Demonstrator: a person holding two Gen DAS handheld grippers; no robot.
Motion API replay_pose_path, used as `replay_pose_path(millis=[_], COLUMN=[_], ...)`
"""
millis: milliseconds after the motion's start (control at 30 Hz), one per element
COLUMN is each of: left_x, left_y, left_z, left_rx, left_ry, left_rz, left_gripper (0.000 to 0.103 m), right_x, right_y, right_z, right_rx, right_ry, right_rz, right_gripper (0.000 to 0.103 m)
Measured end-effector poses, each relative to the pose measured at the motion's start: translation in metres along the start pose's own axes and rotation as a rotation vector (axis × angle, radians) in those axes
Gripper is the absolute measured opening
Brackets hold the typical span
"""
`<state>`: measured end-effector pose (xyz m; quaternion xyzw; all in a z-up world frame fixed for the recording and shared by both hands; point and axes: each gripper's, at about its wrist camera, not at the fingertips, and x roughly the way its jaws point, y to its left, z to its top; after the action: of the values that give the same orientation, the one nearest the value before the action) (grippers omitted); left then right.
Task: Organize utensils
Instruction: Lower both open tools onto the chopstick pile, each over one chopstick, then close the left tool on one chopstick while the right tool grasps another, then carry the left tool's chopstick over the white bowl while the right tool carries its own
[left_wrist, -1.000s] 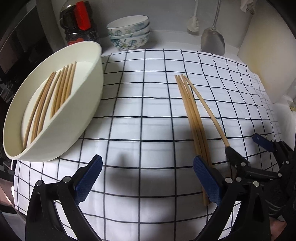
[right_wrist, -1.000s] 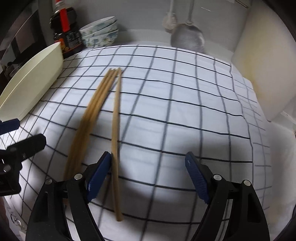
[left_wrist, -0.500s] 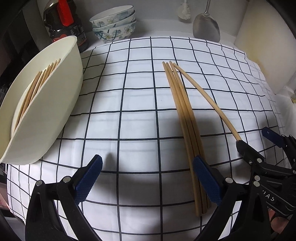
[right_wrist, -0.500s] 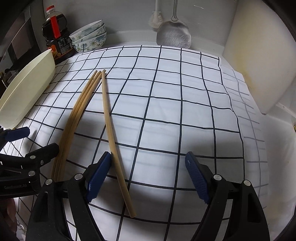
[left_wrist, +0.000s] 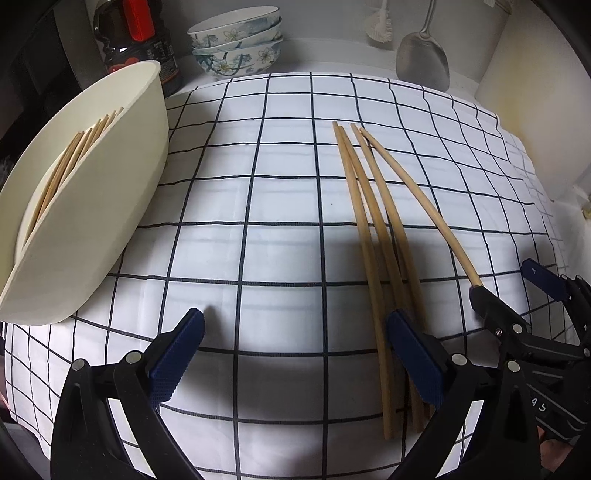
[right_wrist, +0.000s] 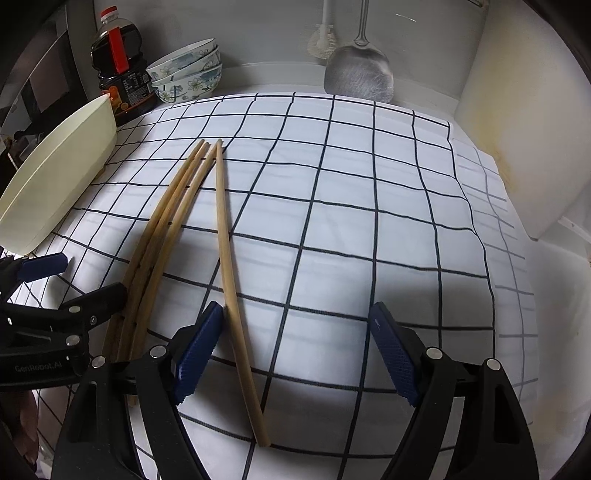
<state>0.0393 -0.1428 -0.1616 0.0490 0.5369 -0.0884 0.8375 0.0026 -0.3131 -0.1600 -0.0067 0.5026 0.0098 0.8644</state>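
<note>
Several wooden chopsticks (left_wrist: 373, 221) lie on the checked cloth (left_wrist: 258, 206); they also show in the right wrist view (right_wrist: 166, 221). One chopstick (right_wrist: 231, 266) lies apart to their right, its near end between my right gripper's jaws. My right gripper (right_wrist: 295, 347) is open and low over the cloth, with its left pad (right_wrist: 199, 347) beside that chopstick. My left gripper (left_wrist: 295, 354) is open, its right pad (left_wrist: 413, 358) over the bundle's near ends. A cream oval tray (left_wrist: 99, 206) at left holds several more chopsticks (left_wrist: 70, 166).
A dark sauce bottle (right_wrist: 120, 70) and stacked floral bowls (left_wrist: 236, 44) stand at the back left. A metal spatula (right_wrist: 358, 74) and a brush (right_wrist: 321, 37) hang on the back wall. A cream board (right_wrist: 517, 129) stands at the right.
Both grippers have drawn back slightly along the chopsticks. The single chopstick has swung away from the bundle, its near end now further right. Both grippers stay open.
</note>
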Motion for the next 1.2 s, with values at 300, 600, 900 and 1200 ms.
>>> replay_pose_path(millis=[300,600,900,1200], left_x=[0.006,0.002,0.001,-0.006], left_y=[0.006,-0.004,-0.020,-0.012], left_z=[0.016,0.020,0.022,0.020], left_rx=[-0.024,0.010,0.062,0.056], left_ry=[-0.027,-0.072,-0.086,-0.062], left_rz=[0.075,0.047,-0.009,-0.035], left_gripper=[0.096,0.066,0.020,0.007], right_x=[0.010,0.015,0.014,0.009], right_y=[0.006,0.015,0.024,0.009], right_z=[0.016,0.025,0.029,0.031], right_rx=[-0.024,-0.048,-0.082,0.016], right_ry=[-0.022,-0.031,-0.068,-0.053], right_rz=[0.003,0.042,0.060,0.118], right_gripper=[0.077,0.073,0.028,0.006])
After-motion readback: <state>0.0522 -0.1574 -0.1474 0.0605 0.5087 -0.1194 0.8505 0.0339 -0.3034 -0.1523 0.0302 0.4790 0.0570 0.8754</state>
